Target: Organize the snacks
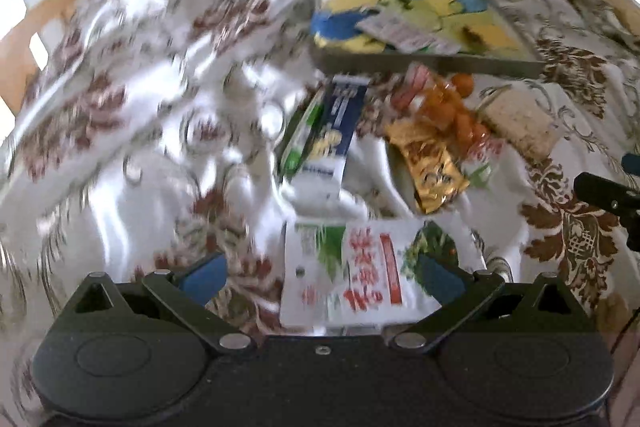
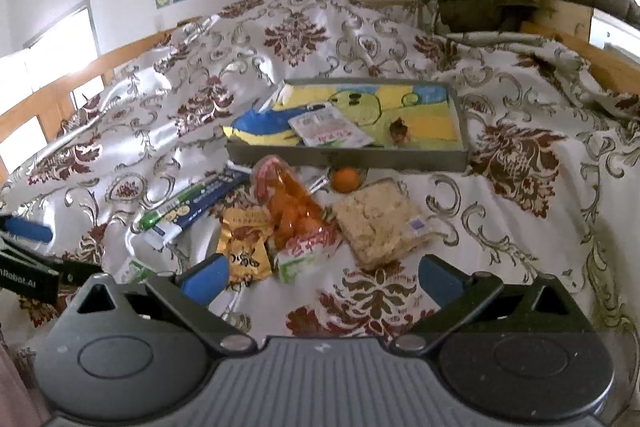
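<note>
Snacks are lying in a loose pile on a bed with a floral bedspread [image 2: 520, 247], straight ahead of both tools; a shallow grey tray [image 2: 348, 157] is sitting just beyond the pile.

The left hand-held gripper [image 1: 320, 277] is hovering wide open over a white packet with red print [image 1: 360, 275]. The packet is lying between the blue pads, one pad [image 1: 438, 277] overlapping its right edge, but motion blur is making it hard to tell whether anything is touching. It is gripping nothing.

Handling guess: the white packet is looking like thin, light, slick foil film, floppy, likely to crumple or slide. Pinching a flat sealed edge or corner seems better than squeezing the middle.

Ahead of the left tool: a dark blue packet [image 1: 334, 135] overlapping a green one [image 1: 300, 139], a gold packet [image 1: 430, 167], and a clear bag of orange sweets [image 1: 444, 107], soft and shifting inside. Ahead and to the right, a wrapped pale crispy block [image 1: 520, 127] is looking stiff but brittle, so light pressure on its long sides.

The right hand-held gripper [image 2: 322, 277] is also wide open and empty, pads apart over bare bedspread just short of the pile. A loose orange fruit [image 2: 346, 179] is sitting beyond the pile, by the tray wall, likely to roll. One white packet [image 2: 328, 131] is already lying inside the tray, so most sorting is probably still pending.
</note>
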### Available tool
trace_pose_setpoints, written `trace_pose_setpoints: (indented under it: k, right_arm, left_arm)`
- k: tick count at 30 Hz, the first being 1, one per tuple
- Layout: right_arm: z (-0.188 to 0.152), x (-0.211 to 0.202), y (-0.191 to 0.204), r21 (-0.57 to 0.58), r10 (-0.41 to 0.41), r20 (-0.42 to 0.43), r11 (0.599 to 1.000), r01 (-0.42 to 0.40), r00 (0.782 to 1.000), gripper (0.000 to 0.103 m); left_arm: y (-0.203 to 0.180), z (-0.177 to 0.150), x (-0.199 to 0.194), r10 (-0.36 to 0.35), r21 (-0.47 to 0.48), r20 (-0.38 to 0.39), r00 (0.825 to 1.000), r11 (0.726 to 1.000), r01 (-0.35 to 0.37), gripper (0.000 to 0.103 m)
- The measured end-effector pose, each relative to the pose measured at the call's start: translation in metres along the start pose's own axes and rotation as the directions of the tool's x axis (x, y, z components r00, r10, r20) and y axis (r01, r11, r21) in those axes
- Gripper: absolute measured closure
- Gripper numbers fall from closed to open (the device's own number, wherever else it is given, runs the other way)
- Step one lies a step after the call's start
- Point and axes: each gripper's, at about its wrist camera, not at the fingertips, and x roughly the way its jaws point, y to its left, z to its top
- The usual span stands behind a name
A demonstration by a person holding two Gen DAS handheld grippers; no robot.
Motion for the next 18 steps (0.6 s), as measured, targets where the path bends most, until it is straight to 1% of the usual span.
trace_pose_setpoints:
  k: [4, 6, 8, 10, 12, 14, 16, 18]
  right_arm:
    - [-0.001, 0.007, 0.001, -0.001, 0.015, -0.038, 1.000, -0.015, 0.999, 0.000]
    - [-0.002, 0.009, 0.004, -0.011, 0.018, -0.054, 1.000, -0.018, 0.998, 0.000]
    - [-0.002, 0.012, 0.006, -0.024, 0.017, -0.072, 1.000, -0.019, 0.997, 0.000]
    - [-0.003, 0.016, 0.008, -0.033, 0.003, -0.091, 0.999, -0.006, 0.996, 0.000]
    - [-0.003, 0.020, 0.009, -0.035, -0.010, -0.109, 0.999, 0.006, 0.994, 0.000]
    - [-0.004, 0.024, 0.009, -0.033, -0.018, -0.130, 0.999, 0.014, 0.991, 0.000]
    - [-0.005, 0.028, 0.007, -0.032, -0.031, -0.146, 0.999, 0.027, 0.989, 0.000]
    - [-0.006, 0.030, 0.005, -0.025, -0.036, -0.159, 0.999, 0.032, 0.987, 0.000]
  left_arm:
    - [-0.002, -0.006, 0.000, -0.017, -0.058, -0.027, 0.999, 0.998, 0.016, 0.001]
    - [-0.002, -0.008, 0.003, -0.038, -0.091, -0.049, 0.998, 0.995, 0.033, 0.001]
    - [-0.001, -0.011, 0.009, -0.066, -0.148, -0.077, 0.995, 0.988, 0.054, 0.001]
    - [0.003, -0.014, 0.015, -0.100, -0.223, -0.088, 0.991, 0.972, 0.078, 0.001]
    - [0.007, -0.018, 0.021, -0.129, -0.304, -0.097, 0.987, 0.948, 0.094, 0.001]
    - [0.009, -0.021, 0.026, -0.152, -0.364, -0.111, 0.982, 0.926, 0.103, 0.001]
    - [0.007, -0.025, 0.030, -0.169, -0.394, -0.125, 0.978, 0.913, 0.108, 0.001]
    - [0.003, -0.028, 0.034, -0.191, -0.405, -0.134, 0.972, 0.906, 0.122, 0.001]
